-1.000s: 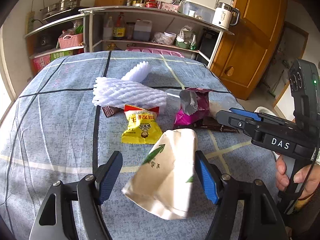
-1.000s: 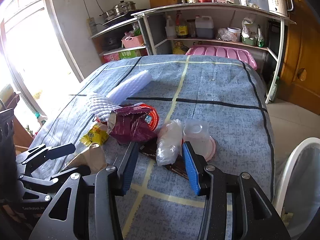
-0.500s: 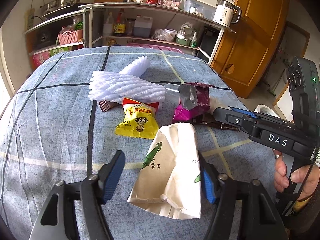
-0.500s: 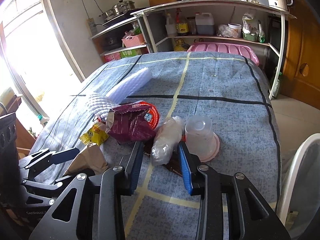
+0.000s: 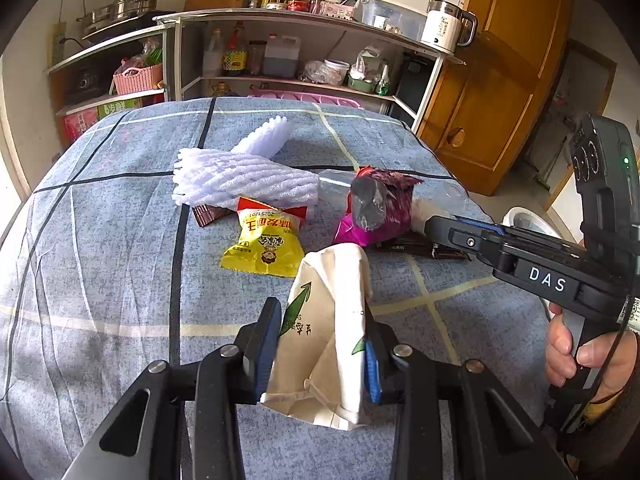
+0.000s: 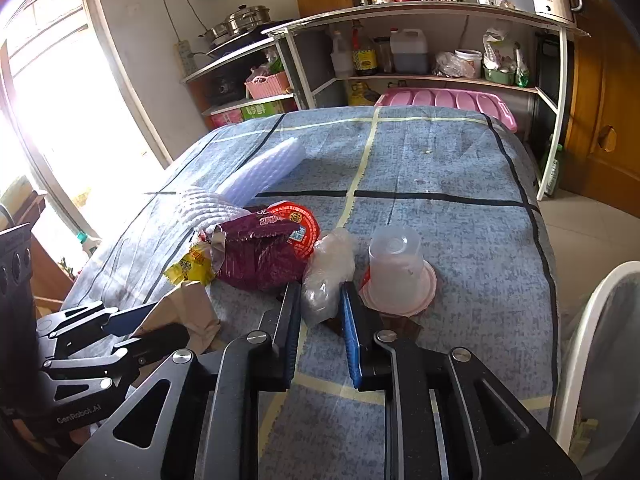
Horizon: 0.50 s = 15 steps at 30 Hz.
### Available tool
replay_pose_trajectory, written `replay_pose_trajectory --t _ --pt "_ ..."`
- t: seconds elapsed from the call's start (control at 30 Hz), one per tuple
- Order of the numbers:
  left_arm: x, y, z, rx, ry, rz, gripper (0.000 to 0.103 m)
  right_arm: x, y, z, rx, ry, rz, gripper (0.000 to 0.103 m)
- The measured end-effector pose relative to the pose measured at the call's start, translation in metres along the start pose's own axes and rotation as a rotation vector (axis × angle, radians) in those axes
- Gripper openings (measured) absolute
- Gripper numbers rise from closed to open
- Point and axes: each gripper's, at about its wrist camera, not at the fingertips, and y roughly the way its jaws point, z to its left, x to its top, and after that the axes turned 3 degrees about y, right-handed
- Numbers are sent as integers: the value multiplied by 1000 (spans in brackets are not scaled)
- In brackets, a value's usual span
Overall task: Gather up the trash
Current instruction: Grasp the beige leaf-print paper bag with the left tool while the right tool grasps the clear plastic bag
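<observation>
Lower centre of each view: left gripper closing on paper bag, right gripper closing on plastic bag; either flimsy item may slip free when lifted.

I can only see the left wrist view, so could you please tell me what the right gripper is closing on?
Observer: The right gripper is closing on a crumpled clear plastic bag, which sits between its fingers.
Operator: Thank you. Is anything close beside that bag?
Observer: An upside-down clear plastic cup stands on a pink lid, right next to it.
Operator: And where could the trash go?
Observer: A white bin stands off the table's right edge.
</observation>
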Motion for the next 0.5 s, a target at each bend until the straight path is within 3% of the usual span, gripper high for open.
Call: replay_pose_trajectory --t 0.17,0.5 --pt "0 -3 -1 -2 -5 -8 29 -2 -6 0 4 -2 -13 20" --pt "1 -18 -10 2 5 -37 28 -8 -23 -6 2 17 -45 19"
